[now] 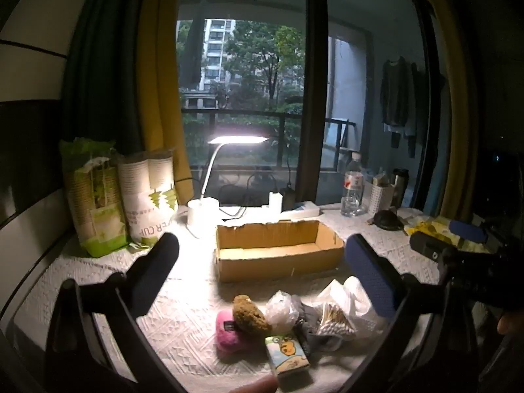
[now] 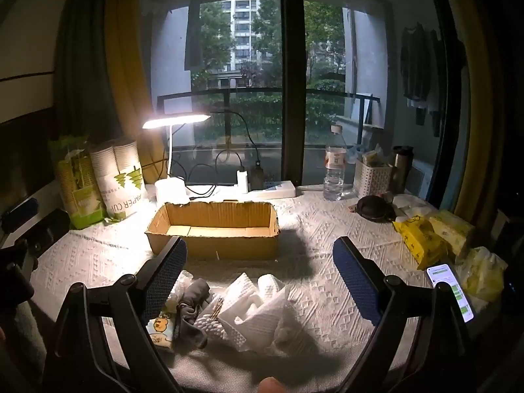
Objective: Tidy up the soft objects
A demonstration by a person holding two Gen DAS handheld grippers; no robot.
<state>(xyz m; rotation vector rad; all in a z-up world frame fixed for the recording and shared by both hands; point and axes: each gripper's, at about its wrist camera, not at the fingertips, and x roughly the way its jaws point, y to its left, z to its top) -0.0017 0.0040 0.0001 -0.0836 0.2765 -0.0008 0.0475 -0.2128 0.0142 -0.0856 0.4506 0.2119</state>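
Note:
An empty cardboard box [image 1: 278, 249] [image 2: 213, 229] sits mid-table. In front of it lies a pile: a pink plush [image 1: 229, 330], a brown plush [image 1: 249, 314], a crumpled clear bag [image 1: 281, 311], a grey cloth [image 1: 308, 324] [image 2: 193, 298], a cartoon tissue pack [image 1: 288, 353] [image 2: 160, 327] and white paper towels [image 2: 258, 314] [image 1: 353, 298]. My left gripper [image 1: 262, 278] is open above the pile, empty. My right gripper [image 2: 260, 278] is open above the paper towels, empty; it also shows at the right of the left wrist view [image 1: 448, 245].
A lit desk lamp [image 2: 173, 121], paper cup packs [image 1: 124, 203], a power strip [image 2: 275, 188], a water bottle [image 2: 334, 167], a white basket [image 2: 371, 178], a black pouch [image 2: 373, 208], yellow tissue packs [image 2: 425, 235] and a phone [image 2: 453, 291] ring the table.

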